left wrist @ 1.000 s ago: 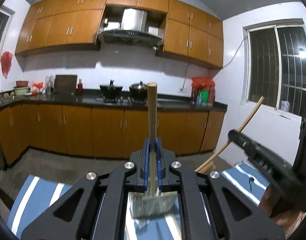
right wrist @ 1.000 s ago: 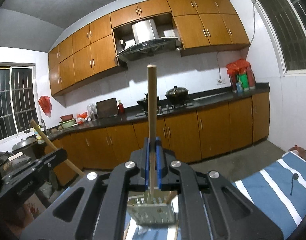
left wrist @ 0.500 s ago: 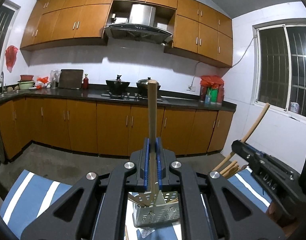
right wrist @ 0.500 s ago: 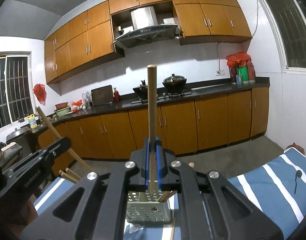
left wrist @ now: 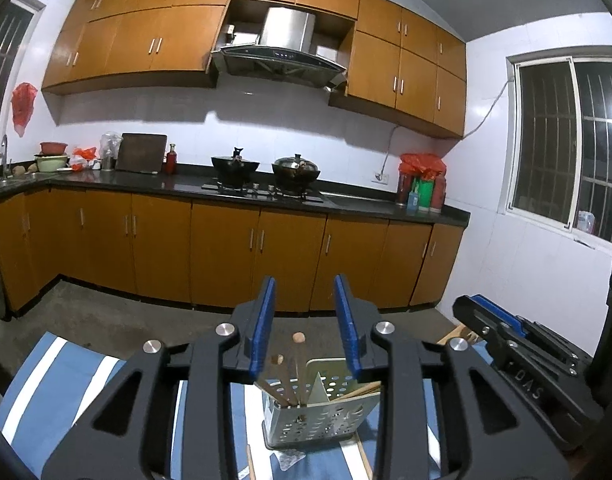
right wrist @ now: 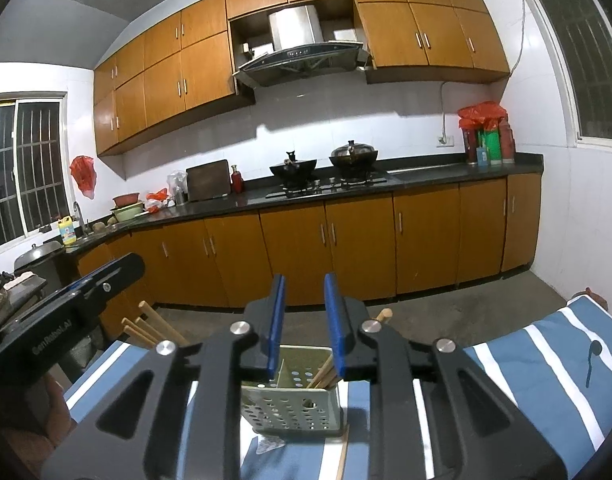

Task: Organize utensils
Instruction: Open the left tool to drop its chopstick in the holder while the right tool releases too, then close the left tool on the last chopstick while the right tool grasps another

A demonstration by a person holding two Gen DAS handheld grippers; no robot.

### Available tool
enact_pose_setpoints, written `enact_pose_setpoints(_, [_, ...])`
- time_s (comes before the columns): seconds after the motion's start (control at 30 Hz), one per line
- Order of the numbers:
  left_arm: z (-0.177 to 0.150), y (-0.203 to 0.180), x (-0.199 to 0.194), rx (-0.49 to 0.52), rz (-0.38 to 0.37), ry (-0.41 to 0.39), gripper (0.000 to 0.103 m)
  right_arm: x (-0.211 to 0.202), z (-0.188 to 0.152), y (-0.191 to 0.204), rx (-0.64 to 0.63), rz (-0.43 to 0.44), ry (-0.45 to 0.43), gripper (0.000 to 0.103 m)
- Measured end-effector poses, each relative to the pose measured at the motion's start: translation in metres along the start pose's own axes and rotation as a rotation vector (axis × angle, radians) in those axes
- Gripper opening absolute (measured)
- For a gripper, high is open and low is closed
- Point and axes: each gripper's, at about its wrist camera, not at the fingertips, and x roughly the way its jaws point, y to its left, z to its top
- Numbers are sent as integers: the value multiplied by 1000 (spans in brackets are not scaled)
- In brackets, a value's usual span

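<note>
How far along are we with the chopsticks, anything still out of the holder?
Done: several chopsticks stand in the perforated holder, split across its divider. In hand: nothing; the left gripper and right gripper are both open above it. Left: at least two loose sticks lie on the striped cloth beside the holder's base. Whether more remain out of view is unclear.

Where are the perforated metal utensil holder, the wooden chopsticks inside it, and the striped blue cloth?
Perforated metal utensil holder (right wrist: 292, 412), right wrist view, front wall.
Wooden chopsticks (left wrist: 297, 364), left wrist view, upper shaft.
Striped blue cloth (right wrist: 546, 364), right wrist view, blue band.
</note>
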Motion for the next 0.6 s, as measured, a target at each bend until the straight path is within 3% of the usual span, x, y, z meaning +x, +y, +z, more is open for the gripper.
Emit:
enact_pose_setpoints(0.2, [3, 15, -33, -37, 17, -29, 43, -30, -3, -12, 2, -36, -23, 31])
enact_pose_setpoints(0.33, [-10, 29, -54, -43, 80, -13, 52, -43, -24, -30, 17, -92, 20, 35])
enact_pose_setpoints(0.47, [-47, 45, -57, -21, 175, 100, 55, -38, -63, -51, 37, -152, 140, 36])
enact_pose_setpoints(0.6, [-97, 56, -43, -9, 225, 276, 55, -20, -121, -62, 69, -173, 349, 36])
